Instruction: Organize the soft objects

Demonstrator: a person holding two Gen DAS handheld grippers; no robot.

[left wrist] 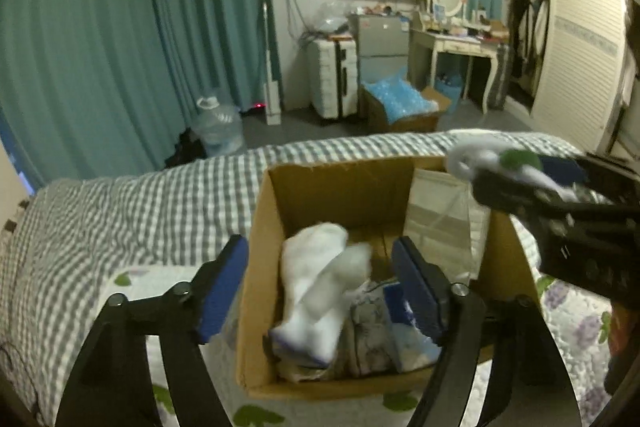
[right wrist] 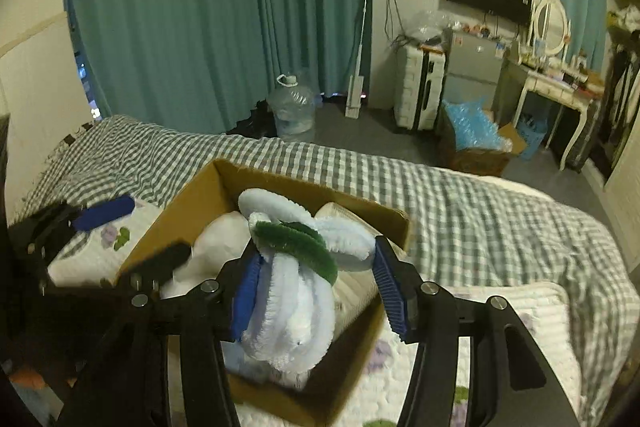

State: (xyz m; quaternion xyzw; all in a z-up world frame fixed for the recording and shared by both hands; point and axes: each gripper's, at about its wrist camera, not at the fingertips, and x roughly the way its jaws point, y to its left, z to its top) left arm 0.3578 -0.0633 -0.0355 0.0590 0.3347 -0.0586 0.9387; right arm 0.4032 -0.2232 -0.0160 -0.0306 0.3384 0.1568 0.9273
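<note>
No writing is legible. The right tool (right wrist: pixel 316 291) pinches a fuzzy white-and-green chenille bundle (right wrist: pixel 296 287) — long axis roughly upright — above the cardboard box (right wrist: pixel 360 355) on the bed (right wrist: pixel 480 211). The left tool (left wrist: pixel 320 287) is spread, empty, over the white sock (left wrist: pixel 316 287) inside.

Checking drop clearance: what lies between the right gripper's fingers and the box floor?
In the right wrist view, the fuzzy white-and-green toy sits between the right gripper fingers, above the cardboard box.
</note>
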